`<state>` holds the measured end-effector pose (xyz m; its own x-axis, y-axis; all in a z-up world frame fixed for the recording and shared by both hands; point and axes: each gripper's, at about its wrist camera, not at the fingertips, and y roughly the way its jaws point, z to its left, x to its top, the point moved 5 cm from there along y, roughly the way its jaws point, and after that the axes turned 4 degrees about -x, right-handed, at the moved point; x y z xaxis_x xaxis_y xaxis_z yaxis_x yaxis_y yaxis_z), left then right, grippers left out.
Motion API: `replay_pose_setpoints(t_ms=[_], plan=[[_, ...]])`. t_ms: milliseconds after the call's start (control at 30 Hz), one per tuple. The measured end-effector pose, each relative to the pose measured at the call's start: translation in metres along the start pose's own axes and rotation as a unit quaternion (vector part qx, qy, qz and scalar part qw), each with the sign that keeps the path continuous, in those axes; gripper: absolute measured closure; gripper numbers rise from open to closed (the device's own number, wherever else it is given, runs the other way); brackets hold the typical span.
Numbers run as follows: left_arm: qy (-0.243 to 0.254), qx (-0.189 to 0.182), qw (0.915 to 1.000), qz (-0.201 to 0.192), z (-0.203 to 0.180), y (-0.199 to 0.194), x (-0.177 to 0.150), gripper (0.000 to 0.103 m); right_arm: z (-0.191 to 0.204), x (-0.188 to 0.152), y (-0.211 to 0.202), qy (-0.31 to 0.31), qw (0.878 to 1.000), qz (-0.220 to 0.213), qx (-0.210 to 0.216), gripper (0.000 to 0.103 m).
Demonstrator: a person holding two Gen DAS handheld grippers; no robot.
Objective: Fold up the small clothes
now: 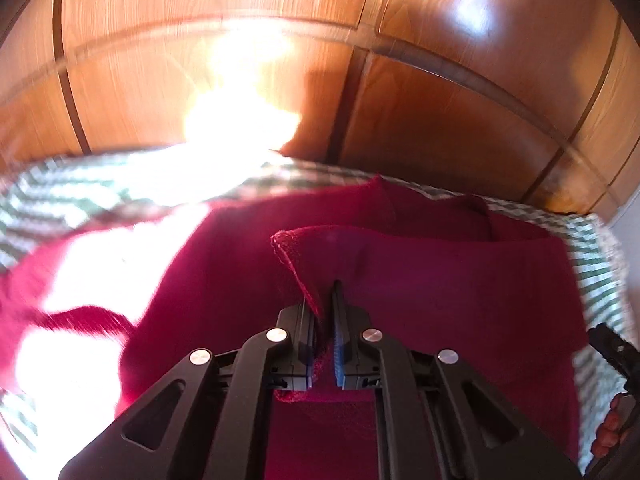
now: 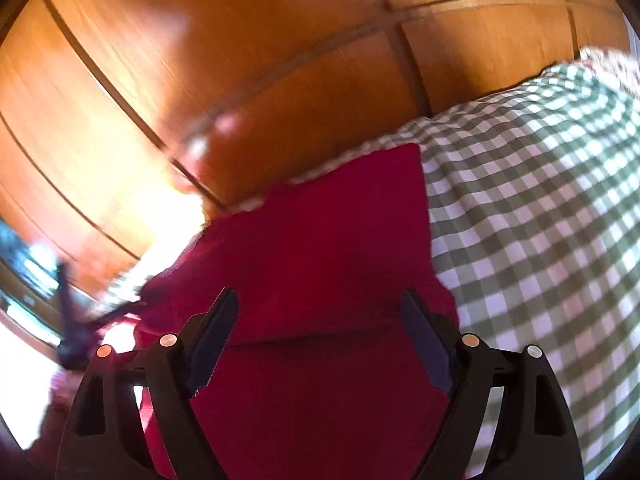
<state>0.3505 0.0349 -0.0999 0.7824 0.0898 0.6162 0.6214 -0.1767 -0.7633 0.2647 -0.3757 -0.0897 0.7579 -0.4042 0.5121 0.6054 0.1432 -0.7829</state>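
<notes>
A dark red garment (image 1: 440, 288) lies on a green-and-white checked cloth (image 1: 80, 196). My left gripper (image 1: 326, 300) is shut on a stitched edge of the red garment (image 1: 296, 264) and holds that flap up over the rest of the fabric. In the right wrist view the same red garment (image 2: 320, 240) lies below my right gripper (image 2: 320, 316), which is open and empty just above it. The other gripper shows at the far right of the left wrist view (image 1: 616, 352) and blurred at the left of the right wrist view (image 2: 72, 320).
Glossy wooden panels (image 1: 440, 92) rise behind the cloth in both views, with strong sun glare (image 1: 240, 116) on the left part. The checked cloth (image 2: 540, 208) spreads to the right of the garment.
</notes>
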Motion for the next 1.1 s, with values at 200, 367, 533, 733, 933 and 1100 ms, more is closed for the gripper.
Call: replay_pose_setpoints(t_ms=[200,367,533,733,933,1100], plan=[[-0.013,0.035,0.9991,0.019,0.018,0.021,-0.003,0.05,0.013,-0.029,0.045,-0.079,0.992,0.012,-0.094,0.024],[-0.079,0.0,0.9968,0.002,0.043,-0.01,-0.021,0.049,0.019,-0.032,0.051,-0.096,0.99,-0.001,-0.104,0.016],[-0.133,-0.029,0.9907,-0.006,0.069,-0.048,-0.05,0.049,0.022,-0.032,0.055,-0.104,0.989,0.0,-0.109,0.01],[-0.21,-0.053,0.9762,-0.009,0.127,-0.093,-0.086,0.051,0.03,-0.03,0.041,-0.094,0.987,0.004,-0.128,0.009],[-0.305,-0.027,0.9503,-0.057,0.219,-0.139,-0.124,0.046,0.071,-0.061,0.004,-0.099,0.993,-0.01,-0.056,0.009],[-0.401,0.019,0.9112,-0.093,0.3,-0.168,-0.151,0.046,0.095,-0.105,0.011,-0.157,0.986,0.013,-0.059,0.009]])
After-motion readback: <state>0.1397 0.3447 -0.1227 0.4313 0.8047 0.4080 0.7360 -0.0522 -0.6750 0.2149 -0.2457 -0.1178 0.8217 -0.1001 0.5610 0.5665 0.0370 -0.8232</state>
